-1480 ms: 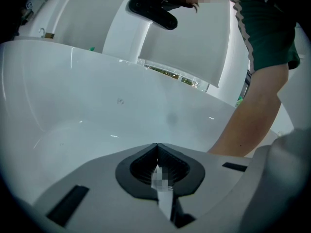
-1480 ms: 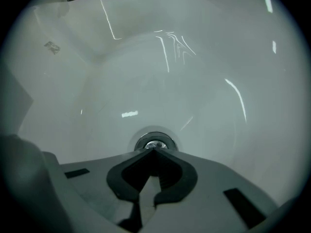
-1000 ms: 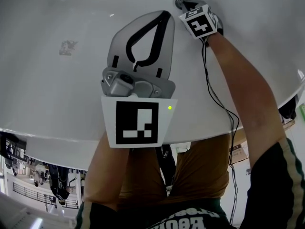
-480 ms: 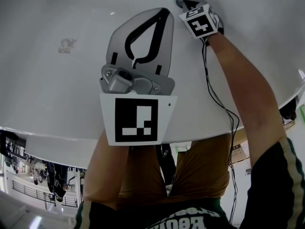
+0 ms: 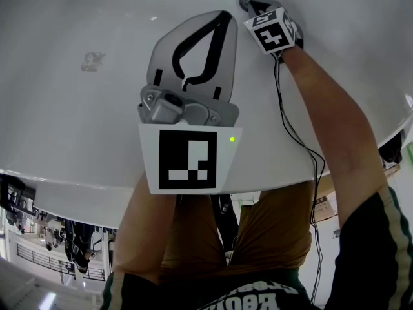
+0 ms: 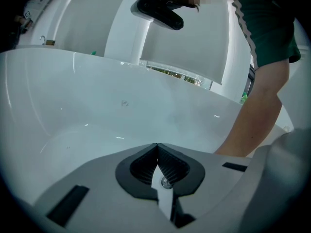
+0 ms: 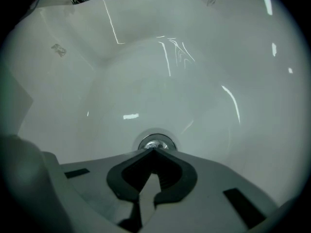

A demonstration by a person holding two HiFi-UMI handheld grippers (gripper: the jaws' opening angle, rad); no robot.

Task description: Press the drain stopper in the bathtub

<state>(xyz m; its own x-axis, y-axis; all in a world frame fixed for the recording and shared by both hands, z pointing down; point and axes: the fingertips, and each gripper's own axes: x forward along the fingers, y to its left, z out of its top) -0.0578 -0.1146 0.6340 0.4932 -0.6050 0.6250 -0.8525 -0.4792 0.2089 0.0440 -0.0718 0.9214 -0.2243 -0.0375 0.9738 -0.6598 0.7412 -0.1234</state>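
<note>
Head view looks down into a glossy white bathtub (image 5: 71,121). At left, the left gripper (image 5: 223,17) hangs over the tub's curved wall, jaws pressed together and empty. At right, the right gripper (image 5: 250,5), jaws likewise together, has its tips at the chrome drain stopper (image 7: 154,142) in the tub floor.

Likely a bathroom, glossy white bathtub (image 7: 204,81), chrome drain stopper (image 7: 154,143)

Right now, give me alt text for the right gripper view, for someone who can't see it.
The right tongs, shut, meet with their tips at the near edge of the chrome drain stopper in the bottom of a glossy white bathtub. They hold nothing.
</note>
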